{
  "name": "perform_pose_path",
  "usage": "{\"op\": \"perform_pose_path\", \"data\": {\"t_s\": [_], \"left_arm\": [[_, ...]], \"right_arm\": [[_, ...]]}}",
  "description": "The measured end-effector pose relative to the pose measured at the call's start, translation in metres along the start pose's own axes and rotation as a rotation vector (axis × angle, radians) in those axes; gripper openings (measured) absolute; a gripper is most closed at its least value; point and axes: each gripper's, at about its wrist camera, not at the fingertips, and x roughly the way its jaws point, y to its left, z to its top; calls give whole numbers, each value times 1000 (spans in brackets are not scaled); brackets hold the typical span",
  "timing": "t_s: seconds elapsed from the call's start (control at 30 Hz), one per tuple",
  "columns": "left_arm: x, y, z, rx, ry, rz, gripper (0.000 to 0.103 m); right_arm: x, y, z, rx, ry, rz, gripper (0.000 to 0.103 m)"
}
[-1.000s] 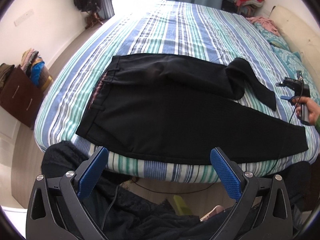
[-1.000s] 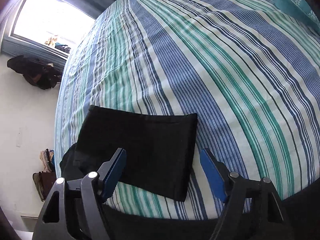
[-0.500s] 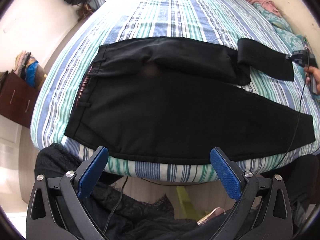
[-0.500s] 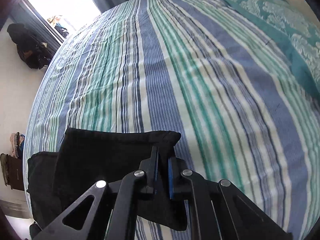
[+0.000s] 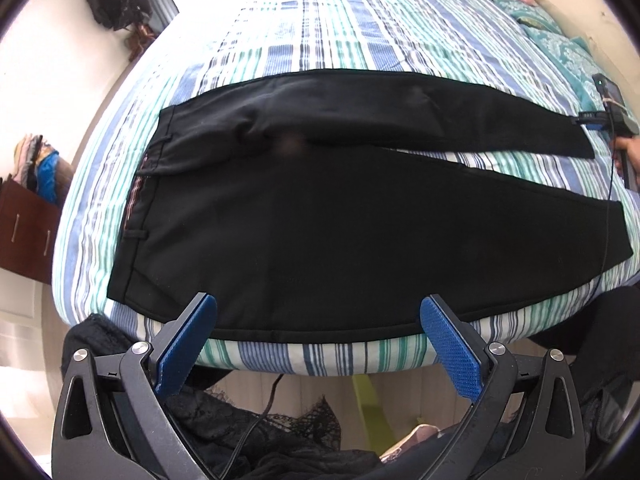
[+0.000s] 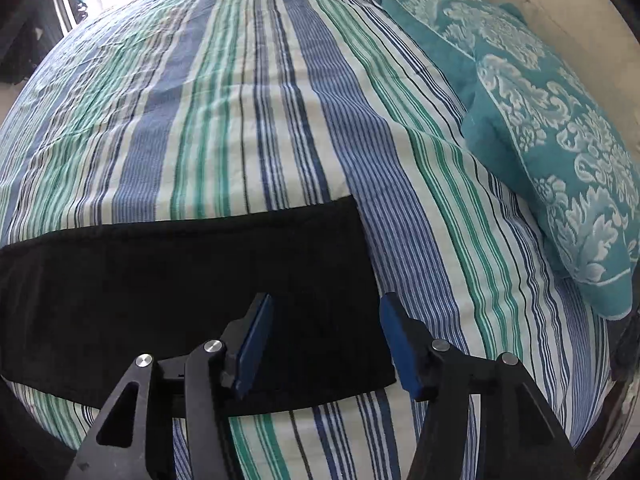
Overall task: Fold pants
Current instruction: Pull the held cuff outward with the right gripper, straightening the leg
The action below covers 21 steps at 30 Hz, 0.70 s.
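Black pants (image 5: 320, 224) lie flat across the striped bed (image 5: 340, 32), waistband at the left, both legs stretched to the right. My left gripper (image 5: 318, 344) is open and empty, hovering over the bed's near edge just short of the near leg. My right gripper (image 6: 326, 344) is open above the hem end of the far leg (image 6: 180, 292), with nothing held. It also shows in the left wrist view (image 5: 596, 118), at the end of the far leg.
Teal patterned pillows (image 6: 560, 140) lie at the bed's right side by the headboard. A dark wooden drawer unit (image 5: 24, 236) with piled clothes stands left of the bed. Dark clothing (image 5: 248, 432) lies on the floor below the near edge.
My right gripper pulled the folded-back far leg out straight to the right, then opened and released it. The left gripper moved closer over the bed, staying open.
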Motion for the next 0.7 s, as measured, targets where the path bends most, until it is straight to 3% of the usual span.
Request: {"op": "perform_pose_path", "data": {"t_s": [0.07,0.1,0.17,0.27,0.43,0.57,0.67,0.7], "left_arm": [[3,1,6,-9,-18,-6,102],[6,2,10,-14,-24,-9,102],[10,5,17,-32,-31,-19,102],[11,11,21,-64,-40,-48,102],[15,27,7,-86,-26,-44,102],[27,50,-4,-168,18,-74,102],[38,62,-7,-217,45,-95,102],[41,65,-7,-227,51,-100,102]], "right_arm": [[-20,50,9,-112,-65,107,57],[-28,81,14,-164,-72,217,57],[-40,155,24,-274,-40,454,57],[-53,273,31,-485,-14,624,57],[-44,424,39,-756,23,629,57],[-9,482,42,-911,129,535,54],[2,500,33,-1017,189,493,40],[0,502,31,-1039,193,481,20]]}}
